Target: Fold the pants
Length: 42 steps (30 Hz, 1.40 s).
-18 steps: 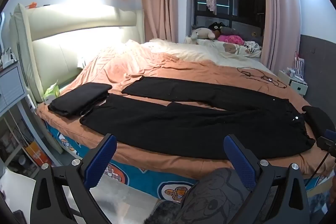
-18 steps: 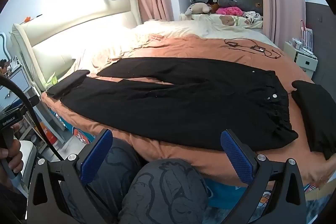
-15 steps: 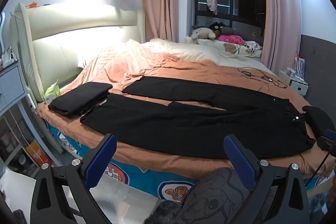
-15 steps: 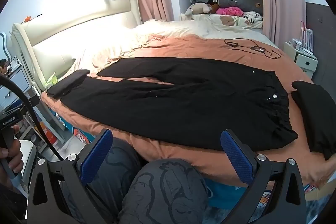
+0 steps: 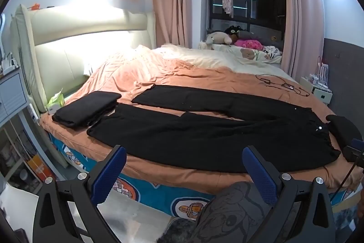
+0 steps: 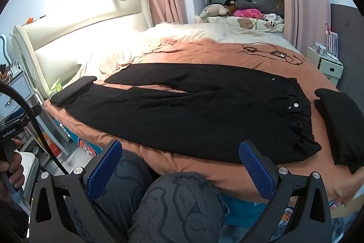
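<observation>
The black fabric pants lie flat on the orange bedspread, long axis running left to right — cuffs left, elasticated waistband right. Both your grippers hang off the near bed edge, fingers spread wide, holding nothing. Your right gripper sits nearer the waistband; your left gripper nearer the cuffs.
</observation>
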Available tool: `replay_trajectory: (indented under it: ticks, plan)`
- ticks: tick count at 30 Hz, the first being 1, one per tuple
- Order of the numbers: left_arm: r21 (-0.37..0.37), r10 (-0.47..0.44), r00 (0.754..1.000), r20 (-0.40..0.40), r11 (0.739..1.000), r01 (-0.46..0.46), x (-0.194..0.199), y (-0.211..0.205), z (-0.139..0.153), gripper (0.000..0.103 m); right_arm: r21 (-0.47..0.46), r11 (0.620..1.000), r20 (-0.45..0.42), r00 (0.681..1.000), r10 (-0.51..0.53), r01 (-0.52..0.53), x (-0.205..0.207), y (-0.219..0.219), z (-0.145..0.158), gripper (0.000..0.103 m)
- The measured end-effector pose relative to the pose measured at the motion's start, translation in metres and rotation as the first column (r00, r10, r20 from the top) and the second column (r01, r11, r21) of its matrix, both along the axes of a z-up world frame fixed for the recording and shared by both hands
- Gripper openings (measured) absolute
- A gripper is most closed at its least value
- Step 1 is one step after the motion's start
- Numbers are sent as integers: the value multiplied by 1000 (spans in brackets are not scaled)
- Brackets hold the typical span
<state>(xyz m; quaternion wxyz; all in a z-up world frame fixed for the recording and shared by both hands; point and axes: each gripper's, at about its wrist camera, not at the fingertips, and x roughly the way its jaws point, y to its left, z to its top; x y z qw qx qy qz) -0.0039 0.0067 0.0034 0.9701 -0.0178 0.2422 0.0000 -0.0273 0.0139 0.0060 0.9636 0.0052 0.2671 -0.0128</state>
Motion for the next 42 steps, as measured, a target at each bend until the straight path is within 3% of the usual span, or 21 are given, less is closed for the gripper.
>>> replay_trajectory:
  ticks: [42]
  plan:
    - [22, 26, 999, 34, 999, -27, -16, 4, -3, 103, -32, 999, 20, 1000, 13, -12, -6, 4, 0, 103]
